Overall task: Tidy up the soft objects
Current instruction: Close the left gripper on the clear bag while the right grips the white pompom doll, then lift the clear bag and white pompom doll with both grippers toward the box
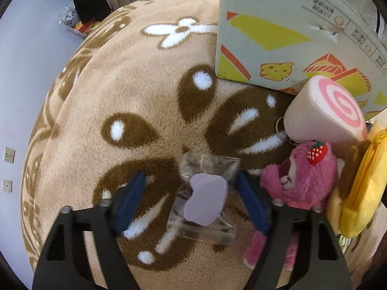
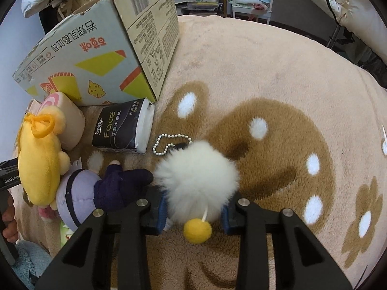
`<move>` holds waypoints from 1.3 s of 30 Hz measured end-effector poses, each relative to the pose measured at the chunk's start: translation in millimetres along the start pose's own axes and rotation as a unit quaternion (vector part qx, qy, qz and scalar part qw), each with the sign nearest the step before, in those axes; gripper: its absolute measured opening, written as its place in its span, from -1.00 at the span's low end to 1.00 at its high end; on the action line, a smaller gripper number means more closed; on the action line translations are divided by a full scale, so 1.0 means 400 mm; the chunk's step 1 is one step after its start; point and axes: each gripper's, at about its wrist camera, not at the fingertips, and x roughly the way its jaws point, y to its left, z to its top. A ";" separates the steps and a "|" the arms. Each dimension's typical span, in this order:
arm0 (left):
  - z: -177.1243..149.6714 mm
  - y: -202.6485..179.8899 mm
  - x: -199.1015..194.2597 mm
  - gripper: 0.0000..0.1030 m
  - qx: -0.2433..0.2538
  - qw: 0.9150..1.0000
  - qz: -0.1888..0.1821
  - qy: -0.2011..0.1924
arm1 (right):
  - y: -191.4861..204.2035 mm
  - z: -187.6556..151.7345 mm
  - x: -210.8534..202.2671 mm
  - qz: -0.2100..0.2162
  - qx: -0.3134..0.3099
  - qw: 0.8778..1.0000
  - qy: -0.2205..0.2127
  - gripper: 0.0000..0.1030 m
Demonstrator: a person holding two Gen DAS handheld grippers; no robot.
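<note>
The left tool (image 1: 193, 200) stands open around a clear plastic packet (image 1: 205, 207) holding a lilac puff, lying on the tan plush rug (image 1: 135, 91) beside a pink strawberry bear (image 1: 302, 181). Only the right wrist view shows the right tool (image 2: 193, 212) closed on a white fur pompom (image 2: 196, 181), its bead chain (image 2: 169, 142) trailing toward a black Face tissue pack (image 2: 123, 128) by the cardboard box (image 2: 96, 55).
</note>
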 end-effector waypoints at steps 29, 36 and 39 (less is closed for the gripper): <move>-0.060 0.032 -0.116 -0.38 -0.048 0.996 -0.068 -0.036 | 0.019 -0.016 -0.126 0.046 0.003 0.995 -0.085 -0.33; -0.069 0.018 -0.172 -0.38 -0.027 0.995 -0.054 -0.077 | 0.031 -0.031 -0.171 0.054 -0.013 0.993 -0.108 -0.33; -0.069 0.007 -0.202 -0.39 -0.013 0.993 -0.043 -0.105 | 0.033 -0.032 -0.184 0.062 -0.011 0.991 -0.119 -0.33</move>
